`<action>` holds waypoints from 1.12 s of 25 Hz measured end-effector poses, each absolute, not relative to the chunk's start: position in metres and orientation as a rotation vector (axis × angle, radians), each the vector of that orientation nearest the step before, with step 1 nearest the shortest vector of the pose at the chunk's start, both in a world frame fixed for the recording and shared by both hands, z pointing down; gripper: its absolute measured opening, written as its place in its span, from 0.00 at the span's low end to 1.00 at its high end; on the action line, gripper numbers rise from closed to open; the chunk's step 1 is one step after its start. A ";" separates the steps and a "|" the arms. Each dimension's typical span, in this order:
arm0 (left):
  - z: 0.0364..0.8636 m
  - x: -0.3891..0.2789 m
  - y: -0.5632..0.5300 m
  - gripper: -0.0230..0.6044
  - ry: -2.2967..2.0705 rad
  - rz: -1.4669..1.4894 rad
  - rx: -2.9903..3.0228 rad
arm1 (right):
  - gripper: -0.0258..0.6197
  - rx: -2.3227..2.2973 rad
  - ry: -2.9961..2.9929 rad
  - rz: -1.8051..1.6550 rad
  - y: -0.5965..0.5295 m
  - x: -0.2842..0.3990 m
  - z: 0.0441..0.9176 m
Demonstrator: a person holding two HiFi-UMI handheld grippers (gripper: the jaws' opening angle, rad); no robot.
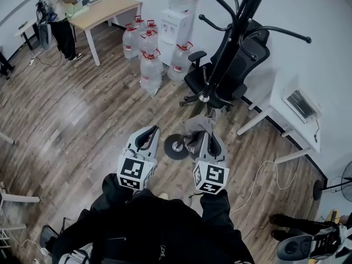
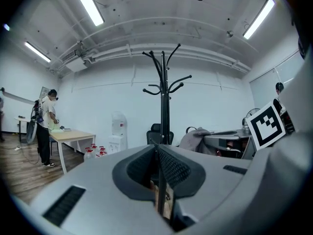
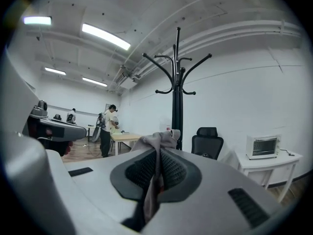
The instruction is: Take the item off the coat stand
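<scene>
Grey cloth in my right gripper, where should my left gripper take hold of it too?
Probably the bunched fold of the grey cloth that stands proud ahead of the right gripper, whose jaws are shut on it. Bring the left gripper in level from the left: that hump is free, the rest is pinched or hangs under.

Wood-plank floor [image 1: 82,120], white walls [image 1: 324,15]. Far left: wooden desk [image 1: 110,7]. Water dispenser [image 1: 176,21], bottles [image 1: 149,65] clustered near it. Black office chair [image 1: 250,56]. Right: white table [image 1: 297,126]. Ceiling strip lights [image 2: 88,4] lit.
</scene>
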State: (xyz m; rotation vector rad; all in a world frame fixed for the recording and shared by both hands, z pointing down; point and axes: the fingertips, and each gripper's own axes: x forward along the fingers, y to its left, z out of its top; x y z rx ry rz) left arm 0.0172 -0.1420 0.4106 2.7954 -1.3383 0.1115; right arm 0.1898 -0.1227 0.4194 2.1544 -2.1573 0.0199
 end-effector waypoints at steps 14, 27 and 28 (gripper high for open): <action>0.417 0.086 -0.107 0.10 -1.123 0.142 2.900 | 0.08 2.326 -1.977 0.062 -0.056 0.259 0.432; 0.421 0.122 -0.095 0.10 -0.992 0.171 2.943 | 0.08 2.409 -1.874 0.099 -0.027 0.290 0.438; 0.421 0.122 -0.095 0.10 -0.990 0.171 2.944 | 0.08 2.410 -1.873 0.099 -0.027 0.290 0.438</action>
